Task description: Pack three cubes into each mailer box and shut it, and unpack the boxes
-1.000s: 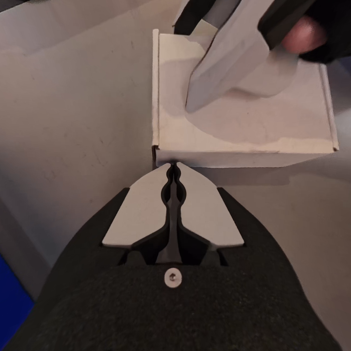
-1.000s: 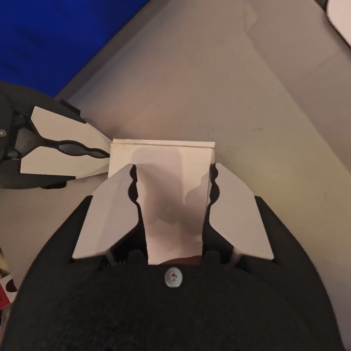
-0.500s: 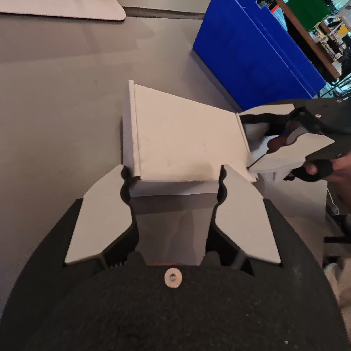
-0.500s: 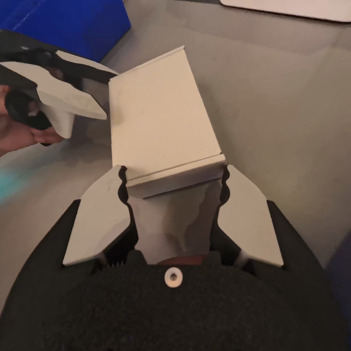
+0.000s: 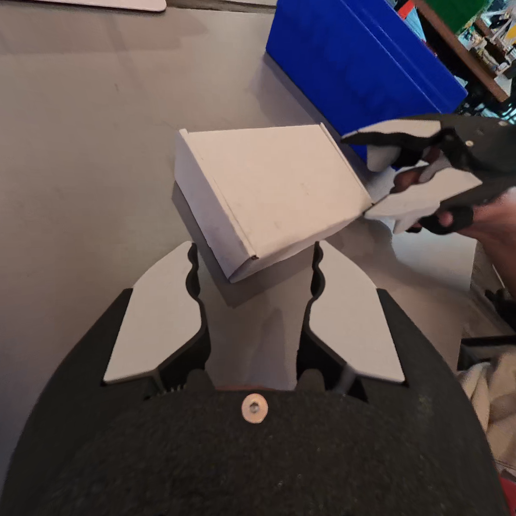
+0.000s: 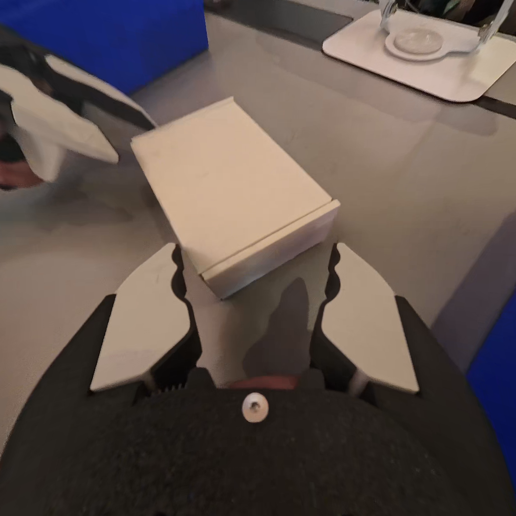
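A closed white mailer box (image 5: 268, 192) lies flat on the grey table (image 5: 83, 167), turned at an angle. The left tongs (image 5: 255, 251) are spread wide and hold nothing, the box's near corner just ahead of their tips. The right tongs (image 6: 255, 252) are likewise parted and empty, facing the opposite end of the box (image 6: 231, 195), whose corner sits just beyond their tips. Past the box stands a blue bin (image 5: 363, 69). A white mat (image 6: 418, 64) lies well beyond the right tongs.
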`<move>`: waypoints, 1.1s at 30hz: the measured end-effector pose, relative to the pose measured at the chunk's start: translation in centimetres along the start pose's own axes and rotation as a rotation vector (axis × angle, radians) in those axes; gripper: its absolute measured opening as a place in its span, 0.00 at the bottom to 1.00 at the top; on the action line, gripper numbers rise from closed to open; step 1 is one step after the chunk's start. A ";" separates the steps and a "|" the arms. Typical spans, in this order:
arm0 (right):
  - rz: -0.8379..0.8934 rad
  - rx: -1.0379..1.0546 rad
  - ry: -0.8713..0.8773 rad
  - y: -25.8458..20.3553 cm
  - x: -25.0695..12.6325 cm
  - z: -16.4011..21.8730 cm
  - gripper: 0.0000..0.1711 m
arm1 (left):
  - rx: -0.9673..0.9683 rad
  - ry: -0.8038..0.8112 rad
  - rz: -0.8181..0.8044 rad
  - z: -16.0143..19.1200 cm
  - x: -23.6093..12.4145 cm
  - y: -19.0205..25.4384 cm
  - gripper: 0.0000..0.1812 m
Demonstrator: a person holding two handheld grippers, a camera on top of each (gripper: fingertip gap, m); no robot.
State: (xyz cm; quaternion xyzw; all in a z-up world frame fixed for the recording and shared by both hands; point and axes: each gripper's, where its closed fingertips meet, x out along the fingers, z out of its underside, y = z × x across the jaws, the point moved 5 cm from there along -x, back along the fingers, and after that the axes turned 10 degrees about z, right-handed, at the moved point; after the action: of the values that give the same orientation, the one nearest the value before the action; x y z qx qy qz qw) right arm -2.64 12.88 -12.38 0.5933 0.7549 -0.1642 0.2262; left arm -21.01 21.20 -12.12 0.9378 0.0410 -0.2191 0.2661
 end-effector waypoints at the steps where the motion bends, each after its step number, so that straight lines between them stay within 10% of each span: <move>1: 0.007 -0.013 -0.031 -0.2 0.0 0.5 0.56 | -0.003 -0.007 -0.003 0.0 0.3 -0.3 0.44; 10: 0.050 -0.029 -0.185 -1.5 2.8 1.8 0.59 | 0.039 -0.085 0.060 1.0 2.8 1.0 0.33; 20: -0.016 -0.096 0.213 -2.3 -1.3 -4.2 0.56 | 0.073 -0.170 0.032 1.9 3.4 1.3 0.43; 33: -0.093 0.144 0.049 -2.1 -0.3 -3.4 0.60 | 0.183 -0.200 -0.173 2.0 3.0 0.7 0.36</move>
State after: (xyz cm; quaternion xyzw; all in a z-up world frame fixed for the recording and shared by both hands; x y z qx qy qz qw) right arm -5.13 13.90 -9.43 0.5762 0.7731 -0.2137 0.1567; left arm -18.92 19.47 -14.64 0.9245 0.0749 -0.3365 0.1626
